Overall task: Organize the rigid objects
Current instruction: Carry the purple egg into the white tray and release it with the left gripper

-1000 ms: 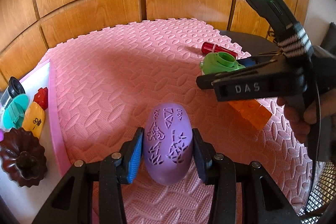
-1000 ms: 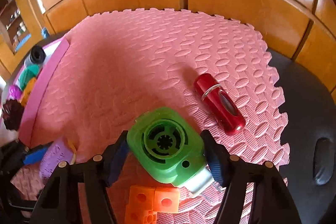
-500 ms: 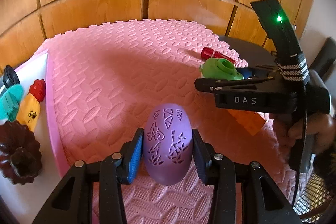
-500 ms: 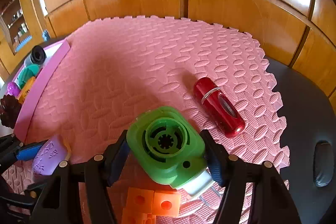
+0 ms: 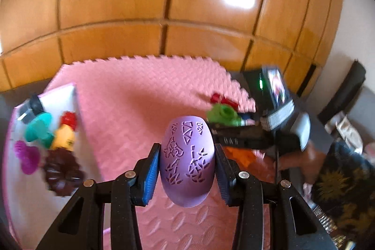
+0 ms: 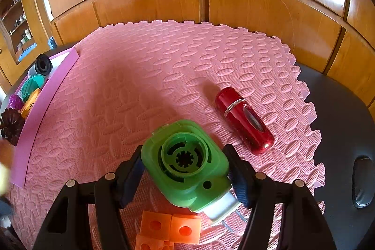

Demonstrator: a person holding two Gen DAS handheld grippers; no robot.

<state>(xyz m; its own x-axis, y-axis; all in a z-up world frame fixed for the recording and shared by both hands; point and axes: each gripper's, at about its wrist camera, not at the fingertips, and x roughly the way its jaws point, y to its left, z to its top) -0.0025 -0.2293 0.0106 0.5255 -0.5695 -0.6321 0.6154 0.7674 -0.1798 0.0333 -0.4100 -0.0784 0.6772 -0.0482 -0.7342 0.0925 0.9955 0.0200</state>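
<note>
My left gripper is shut on a purple egg-shaped shell with cut-out patterns and holds it up above the pink foam mat. My right gripper is shut on a green plastic housing with a round socket, lifted above the mat. The right gripper and its green load also show in the left wrist view. A red cylinder lies on the mat to the right. Orange blocks lie under the green housing.
A white tray with a pink rim lies at the mat's left edge and holds a dark brown mould, a magenta piece, a teal piece, a yellow bottle with red cap and a black-capped tube. Wooden panels stand behind. Black tabletop lies right.
My left gripper has risen with the purple shell and swung, so the tray and mat look farther and lower. My right gripper has lifted slightly with the green housing.
</note>
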